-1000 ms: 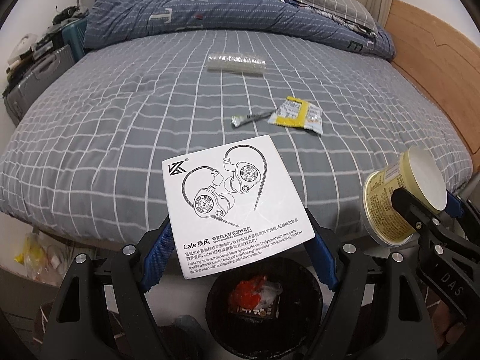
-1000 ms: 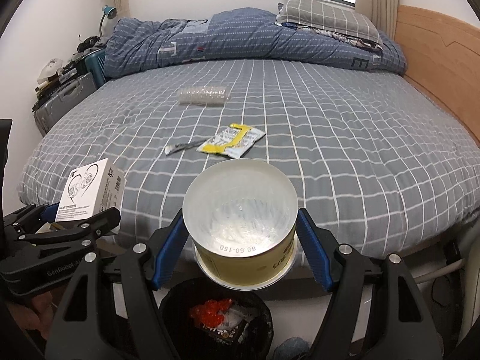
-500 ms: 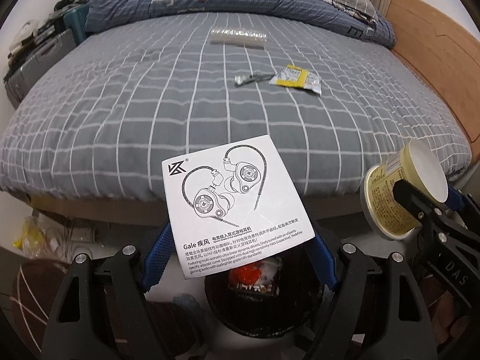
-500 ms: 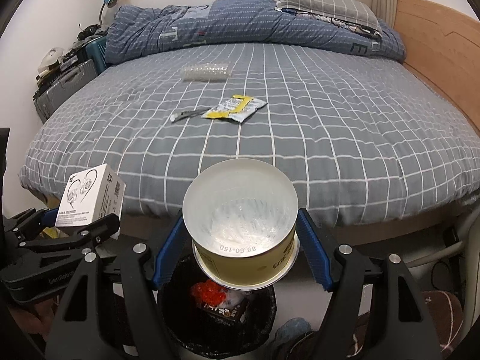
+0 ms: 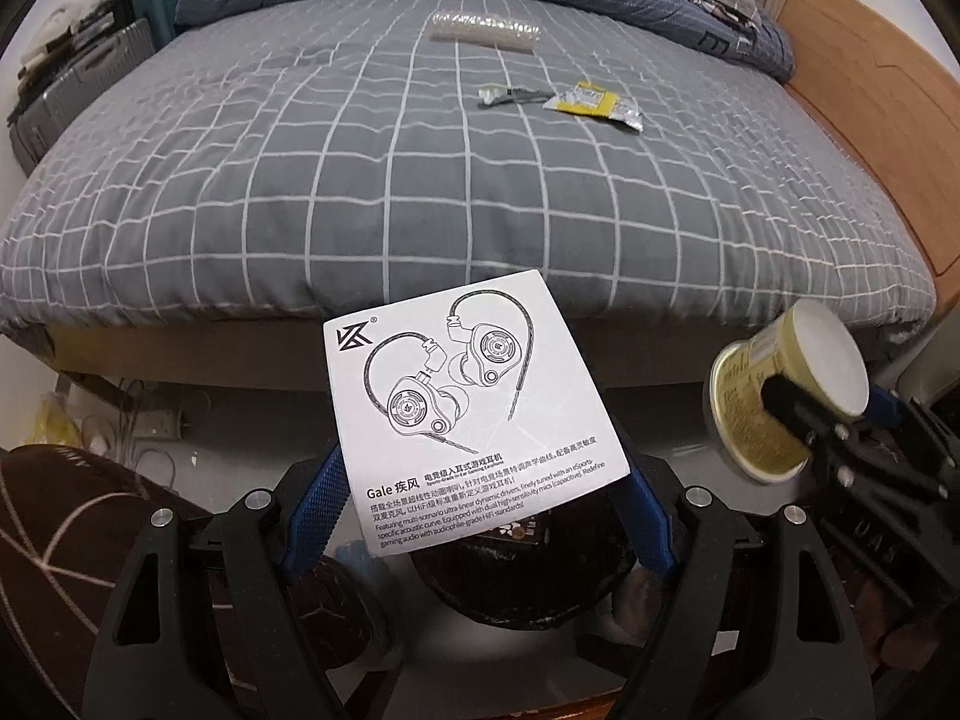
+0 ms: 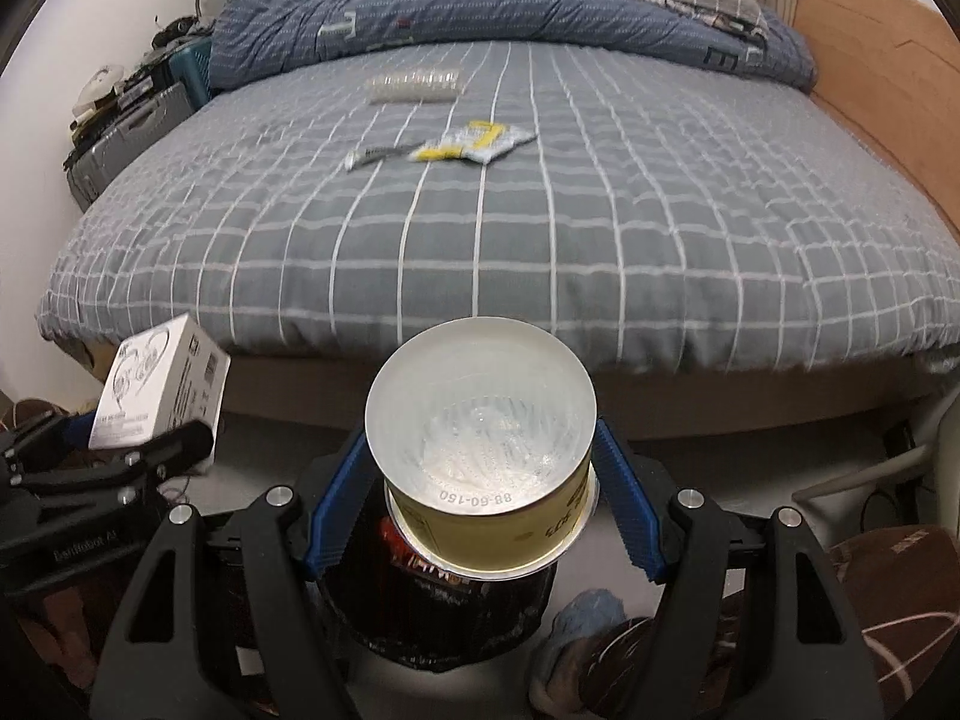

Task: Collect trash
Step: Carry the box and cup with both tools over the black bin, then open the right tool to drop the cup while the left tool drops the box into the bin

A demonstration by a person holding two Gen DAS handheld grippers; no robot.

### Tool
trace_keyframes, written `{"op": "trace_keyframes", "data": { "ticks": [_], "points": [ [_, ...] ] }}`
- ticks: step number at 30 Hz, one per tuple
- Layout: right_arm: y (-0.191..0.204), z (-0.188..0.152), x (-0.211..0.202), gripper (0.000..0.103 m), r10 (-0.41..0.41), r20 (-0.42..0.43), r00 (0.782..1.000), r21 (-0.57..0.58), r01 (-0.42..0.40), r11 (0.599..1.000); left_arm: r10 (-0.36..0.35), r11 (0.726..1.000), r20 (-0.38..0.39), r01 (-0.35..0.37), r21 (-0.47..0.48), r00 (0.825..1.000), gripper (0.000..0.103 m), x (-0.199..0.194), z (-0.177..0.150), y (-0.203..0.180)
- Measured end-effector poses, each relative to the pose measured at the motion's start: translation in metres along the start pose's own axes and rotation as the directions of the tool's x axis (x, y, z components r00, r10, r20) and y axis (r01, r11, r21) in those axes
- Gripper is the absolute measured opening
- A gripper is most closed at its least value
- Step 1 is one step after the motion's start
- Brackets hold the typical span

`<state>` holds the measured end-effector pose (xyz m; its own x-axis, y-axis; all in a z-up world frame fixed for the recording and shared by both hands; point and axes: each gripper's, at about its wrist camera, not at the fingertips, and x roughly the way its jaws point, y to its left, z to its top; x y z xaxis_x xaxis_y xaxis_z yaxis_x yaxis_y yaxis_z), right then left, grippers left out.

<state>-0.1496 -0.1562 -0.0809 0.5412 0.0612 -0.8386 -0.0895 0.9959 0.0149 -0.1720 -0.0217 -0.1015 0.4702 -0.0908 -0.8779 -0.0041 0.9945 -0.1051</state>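
Observation:
My left gripper (image 5: 480, 516) is shut on a white earphone box (image 5: 474, 408) and holds it over a black trash bin (image 5: 516, 588) on the floor. My right gripper (image 6: 480, 498) is shut on a yellow cup (image 6: 483, 450), bottom facing the camera, above the same bin (image 6: 432, 612). The cup also shows in the left wrist view (image 5: 780, 396), the box in the right wrist view (image 6: 159, 390). On the bed lie a yellow-and-white wrapper (image 6: 474, 141), a small grey wrapper (image 6: 375, 154) and a clear plastic tray (image 6: 414, 86).
The bed (image 6: 540, 228) has a grey checked sheet; its near edge is just beyond both grippers. A blue duvet (image 6: 480, 12) is piled at the far end. Suitcases and clutter (image 6: 132, 120) stand on the left. A wooden panel (image 6: 888, 72) runs along the right.
Both grippers have pulled back and down from the bed edge with the box and cup still held. The bin sits more directly under them.

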Motion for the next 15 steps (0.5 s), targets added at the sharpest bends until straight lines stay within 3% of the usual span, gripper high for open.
{"op": "trace_keyframes", "data": {
  "ticks": [15],
  "points": [
    [0.013,-0.010,0.080,0.069,0.043,-0.189,0.981,0.002,-0.044,0.999,0.024,1.000,-0.088,-0.024,0.000,0.996,0.077,0.056,0.003,0.023]
  ]
}}
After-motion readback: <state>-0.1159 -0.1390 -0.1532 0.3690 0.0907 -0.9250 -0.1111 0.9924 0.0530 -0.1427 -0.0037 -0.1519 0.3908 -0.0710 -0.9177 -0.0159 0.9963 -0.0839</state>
